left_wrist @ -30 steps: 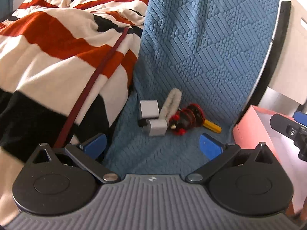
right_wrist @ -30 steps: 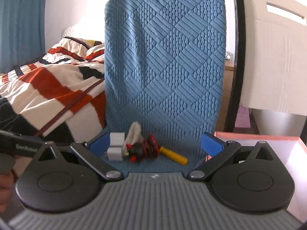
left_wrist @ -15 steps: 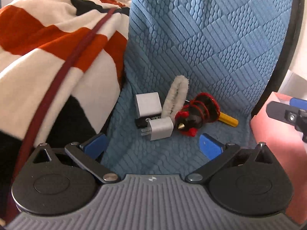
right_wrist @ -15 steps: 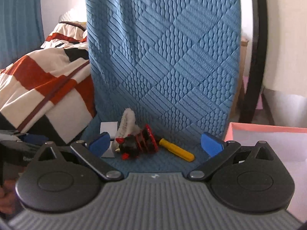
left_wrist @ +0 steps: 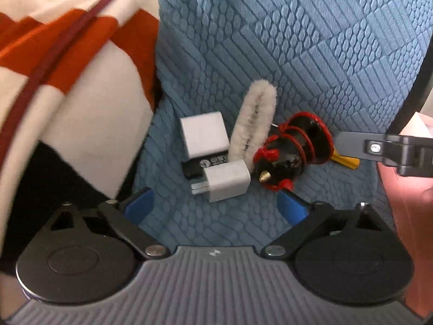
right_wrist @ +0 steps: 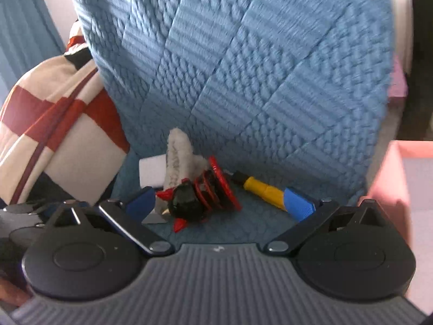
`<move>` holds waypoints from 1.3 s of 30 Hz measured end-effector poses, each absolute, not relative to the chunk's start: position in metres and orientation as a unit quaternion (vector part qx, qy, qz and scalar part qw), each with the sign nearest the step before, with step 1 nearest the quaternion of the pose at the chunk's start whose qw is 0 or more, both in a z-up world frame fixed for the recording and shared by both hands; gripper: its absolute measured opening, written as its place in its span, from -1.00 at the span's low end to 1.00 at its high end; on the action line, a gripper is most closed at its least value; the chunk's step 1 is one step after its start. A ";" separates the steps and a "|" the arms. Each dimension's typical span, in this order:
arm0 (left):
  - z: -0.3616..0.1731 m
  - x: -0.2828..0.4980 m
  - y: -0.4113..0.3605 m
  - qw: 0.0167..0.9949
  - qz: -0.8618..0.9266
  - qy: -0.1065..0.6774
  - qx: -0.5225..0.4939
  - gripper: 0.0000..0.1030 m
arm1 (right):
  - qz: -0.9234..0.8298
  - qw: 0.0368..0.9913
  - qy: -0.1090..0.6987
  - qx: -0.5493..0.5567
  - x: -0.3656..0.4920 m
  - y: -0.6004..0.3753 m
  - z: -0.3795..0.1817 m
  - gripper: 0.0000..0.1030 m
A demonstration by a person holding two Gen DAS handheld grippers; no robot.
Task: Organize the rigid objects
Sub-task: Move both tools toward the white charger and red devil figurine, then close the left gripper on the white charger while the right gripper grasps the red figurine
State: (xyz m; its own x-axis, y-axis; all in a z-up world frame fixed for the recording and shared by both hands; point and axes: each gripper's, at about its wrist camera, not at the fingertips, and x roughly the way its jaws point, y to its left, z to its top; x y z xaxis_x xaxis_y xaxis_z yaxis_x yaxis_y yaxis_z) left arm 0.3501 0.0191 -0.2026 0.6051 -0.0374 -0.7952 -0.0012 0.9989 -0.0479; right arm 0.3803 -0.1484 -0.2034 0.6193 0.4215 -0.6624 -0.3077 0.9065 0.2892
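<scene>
At frame centre in the left wrist view, two white chargers (left_wrist: 226,180), a fluffy white loop (left_wrist: 255,115) and a red-and-black toy (left_wrist: 293,149) are lying clustered on the blue quilted seat (left_wrist: 270,40). The left gripper (left_wrist: 215,205) is hovering unclenched, jaws just narrowing around nothing. The right gripper (right_wrist: 220,201) is gaping released around the toy, pads not touching it.

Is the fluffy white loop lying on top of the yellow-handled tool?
No. The fluffy white loop lies between the white charger and the red-and-black toy, apart from the yellow-handled tool.
</scene>
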 end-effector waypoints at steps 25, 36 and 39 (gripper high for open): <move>-0.232 0.385 0.023 0.879 0.019 0.470 -0.080 0.30 | 0.277 0.834 0.471 0.076 0.440 -0.102 -0.260 1.00; -0.238 0.395 0.026 0.884 0.050 0.453 -0.106 0.28 | 0.238 0.834 0.471 0.163 0.442 -0.143 -0.250 0.34; -0.237 0.395 0.026 0.885 0.051 0.451 -0.105 0.28 | 0.223 0.822 0.476 0.218 0.443 -0.164 -0.249 0.14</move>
